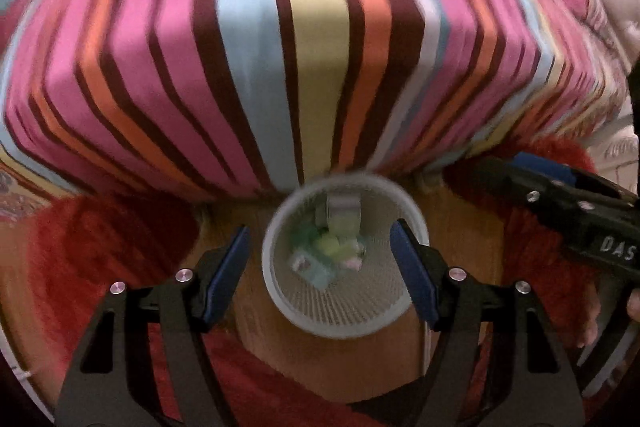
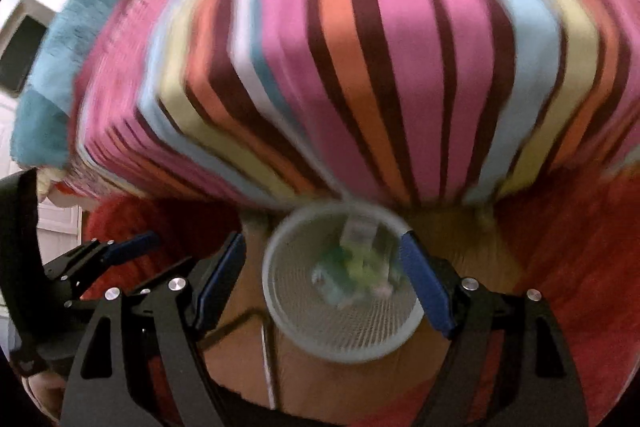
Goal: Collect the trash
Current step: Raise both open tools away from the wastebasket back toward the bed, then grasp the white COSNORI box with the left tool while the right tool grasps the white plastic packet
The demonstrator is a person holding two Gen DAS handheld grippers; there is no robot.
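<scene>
I see one round white mesh wastebasket standing on the wooden floor, right at the foot of the bed. Inside it lies a small pile of trash: blurry green, yellow and pink bits, too smeared to count. My left gripper and right gripper hang above it, jaws wide and holding nothing. A fluffy red rug lies on both sides. The striped bedspread looks smooth.
</scene>
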